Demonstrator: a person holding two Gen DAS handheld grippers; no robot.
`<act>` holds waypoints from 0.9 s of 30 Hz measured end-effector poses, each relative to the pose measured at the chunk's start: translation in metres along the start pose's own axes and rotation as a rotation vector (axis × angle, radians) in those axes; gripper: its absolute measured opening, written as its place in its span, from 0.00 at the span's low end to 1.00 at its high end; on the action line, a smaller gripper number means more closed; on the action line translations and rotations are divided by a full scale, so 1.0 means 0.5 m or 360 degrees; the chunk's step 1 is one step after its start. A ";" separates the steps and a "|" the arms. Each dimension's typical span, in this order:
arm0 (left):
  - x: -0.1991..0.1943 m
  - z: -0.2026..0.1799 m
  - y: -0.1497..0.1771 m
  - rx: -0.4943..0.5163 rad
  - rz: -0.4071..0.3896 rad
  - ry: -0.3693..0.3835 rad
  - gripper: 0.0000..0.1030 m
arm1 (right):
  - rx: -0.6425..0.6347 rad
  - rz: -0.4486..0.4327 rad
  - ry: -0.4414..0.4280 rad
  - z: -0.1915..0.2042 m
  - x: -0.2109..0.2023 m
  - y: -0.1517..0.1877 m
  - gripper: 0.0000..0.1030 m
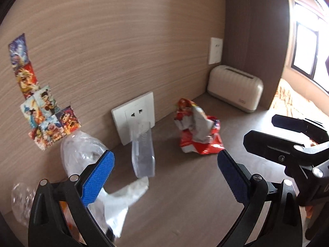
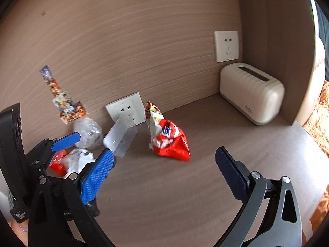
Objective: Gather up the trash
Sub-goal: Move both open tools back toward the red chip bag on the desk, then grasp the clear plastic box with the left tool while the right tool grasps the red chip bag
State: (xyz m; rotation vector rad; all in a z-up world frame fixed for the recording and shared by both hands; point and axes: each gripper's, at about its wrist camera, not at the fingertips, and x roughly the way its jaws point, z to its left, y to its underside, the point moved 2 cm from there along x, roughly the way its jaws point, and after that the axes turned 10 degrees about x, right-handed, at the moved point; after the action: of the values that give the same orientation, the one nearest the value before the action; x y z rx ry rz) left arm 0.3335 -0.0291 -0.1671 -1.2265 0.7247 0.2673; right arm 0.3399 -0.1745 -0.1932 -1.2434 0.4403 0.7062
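The crumpled red foil snack bag [image 2: 168, 142] shows white and blue print and a silver lining. Left of it lie a clear plastic box [image 2: 121, 138] and a clear crinkled bag [image 2: 87, 130]. Right of it stands a cream ribbed tissue box [image 2: 250, 94]. The grey-brown wood-grain tabletop [image 2: 185, 195] matches the wall's streaked grain.

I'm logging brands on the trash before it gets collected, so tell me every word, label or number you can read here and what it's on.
None reads clearly.
Red snack bag: a blue logo on a white patch, too crumpled and blurred to read.
Cream tissue box: a small mark low on its end, too small to read.
Cartoon stickers on the wall: pictures only, any lettering too small.
Black strap at the left edge: white print, too blurred.
Clear plastic container: no legible text.
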 end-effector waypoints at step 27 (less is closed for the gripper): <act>0.195 0.066 0.008 -0.0147 0.0301 0.0176 0.30 | 0.0217 0.0248 0.0169 -0.054 0.196 0.003 0.52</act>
State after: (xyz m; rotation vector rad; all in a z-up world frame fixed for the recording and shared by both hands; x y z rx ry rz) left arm 0.4162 -0.0158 -0.2269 -1.2691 0.9351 0.3947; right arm 0.4106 -0.1763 -0.2663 -1.1292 0.6678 0.7312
